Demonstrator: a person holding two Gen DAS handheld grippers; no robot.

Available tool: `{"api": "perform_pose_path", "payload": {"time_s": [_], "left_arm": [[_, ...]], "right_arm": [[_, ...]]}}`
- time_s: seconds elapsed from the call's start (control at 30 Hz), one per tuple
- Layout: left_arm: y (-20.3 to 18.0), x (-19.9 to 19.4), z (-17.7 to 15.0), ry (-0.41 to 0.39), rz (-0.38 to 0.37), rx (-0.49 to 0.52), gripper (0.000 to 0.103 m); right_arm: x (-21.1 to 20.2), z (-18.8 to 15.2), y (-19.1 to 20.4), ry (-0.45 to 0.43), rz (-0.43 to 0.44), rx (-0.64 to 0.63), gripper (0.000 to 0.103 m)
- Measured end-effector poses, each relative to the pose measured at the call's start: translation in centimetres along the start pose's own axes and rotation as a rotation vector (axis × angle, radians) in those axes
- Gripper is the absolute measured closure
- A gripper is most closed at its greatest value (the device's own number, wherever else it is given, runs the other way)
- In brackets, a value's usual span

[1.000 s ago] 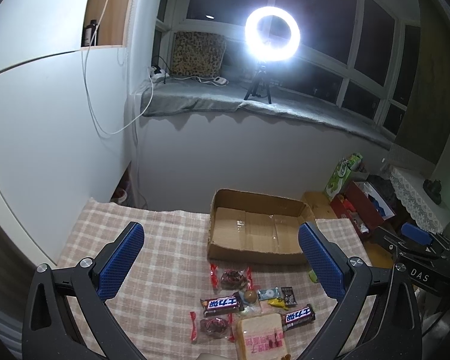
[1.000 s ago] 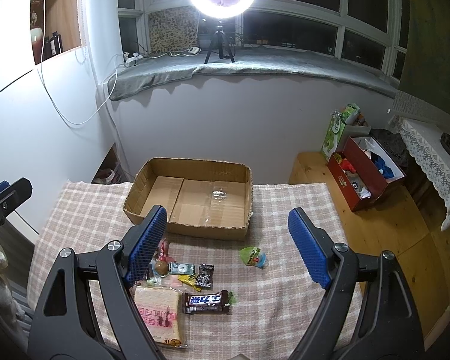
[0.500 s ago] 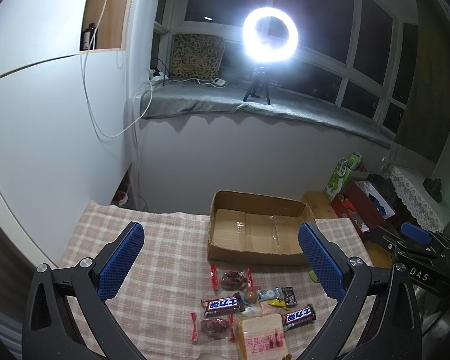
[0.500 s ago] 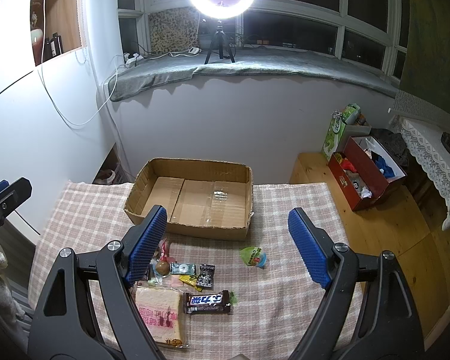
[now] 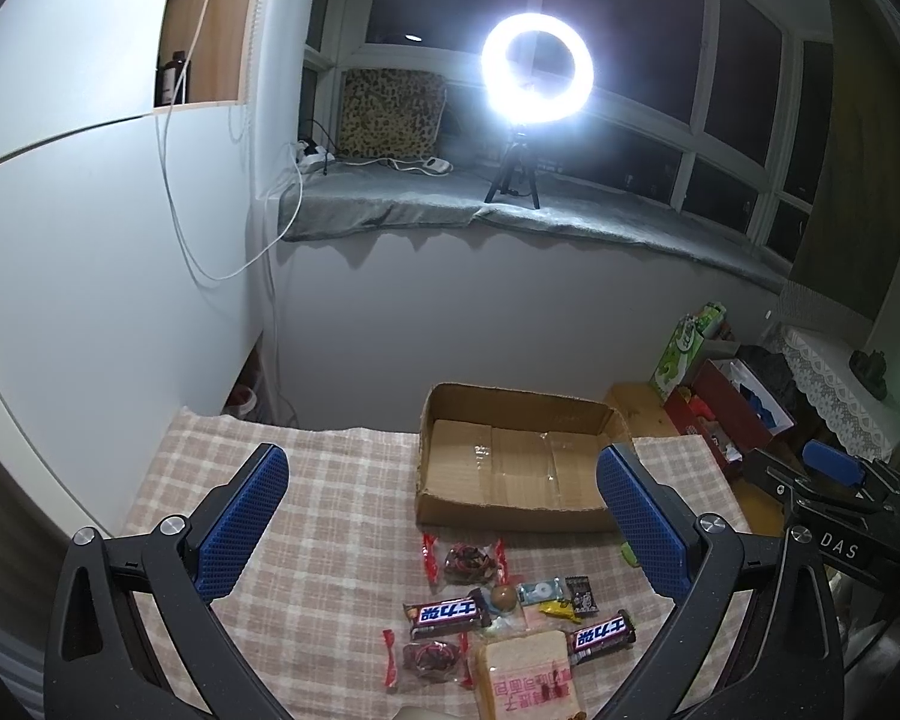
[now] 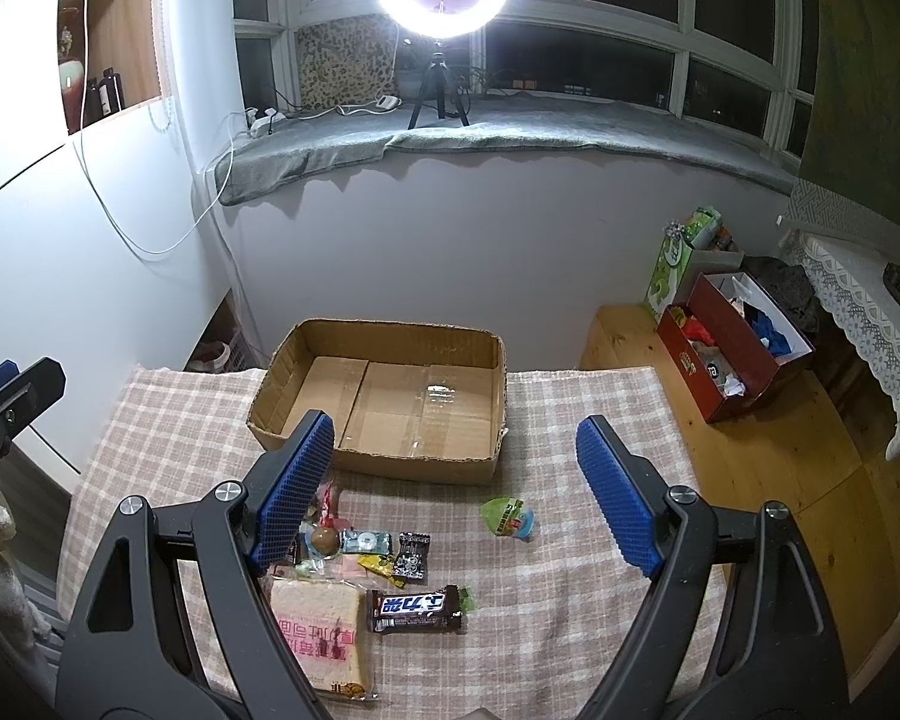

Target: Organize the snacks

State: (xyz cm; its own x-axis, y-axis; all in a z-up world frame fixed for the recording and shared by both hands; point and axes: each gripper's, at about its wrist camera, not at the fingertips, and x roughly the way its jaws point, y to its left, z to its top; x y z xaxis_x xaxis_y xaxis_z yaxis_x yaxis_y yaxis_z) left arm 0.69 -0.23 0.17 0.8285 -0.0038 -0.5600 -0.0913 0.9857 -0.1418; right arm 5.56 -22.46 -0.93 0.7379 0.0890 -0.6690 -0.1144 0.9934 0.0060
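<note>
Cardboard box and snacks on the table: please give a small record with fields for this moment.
surface: checked tablecloth
cardboard box: open, nothing inside
snacks: all outside, in front of the box
bread pack: nearest edge, flat
chocolate bars: two
green packet: apart, to the right
left gripper: open, holds nothing
right gripper: open, holds nothing

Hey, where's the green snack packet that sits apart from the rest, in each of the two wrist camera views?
Left wrist view: the green snack packet is only a sliver at lower right, mostly hidden behind the left gripper's right finger.
Right wrist view: it lies in full view, lower centre, on the checked cloth.
Shared landmark: the cardboard box, just behind the packet in both views.
</note>
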Motion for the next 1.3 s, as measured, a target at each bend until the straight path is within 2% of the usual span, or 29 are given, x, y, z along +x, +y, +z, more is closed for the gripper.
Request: {"api": "perform_pose_path", "payload": {"time_s": [1.03, 1.3], "left_arm": [[-1.0, 0.6, -0.2, -0.001, 0.03, 0.047, 0.001], [-0.6, 1.2, -0.8, 0.032, 0.024, 0.035, 0.001]], "right_arm": [[0.3, 0.5, -0.2, -0.003, -0.006, 0.003, 0.017], [1.5, -0.3, -0.7, 0.042, 0.011, -0.003, 0.017]]}}
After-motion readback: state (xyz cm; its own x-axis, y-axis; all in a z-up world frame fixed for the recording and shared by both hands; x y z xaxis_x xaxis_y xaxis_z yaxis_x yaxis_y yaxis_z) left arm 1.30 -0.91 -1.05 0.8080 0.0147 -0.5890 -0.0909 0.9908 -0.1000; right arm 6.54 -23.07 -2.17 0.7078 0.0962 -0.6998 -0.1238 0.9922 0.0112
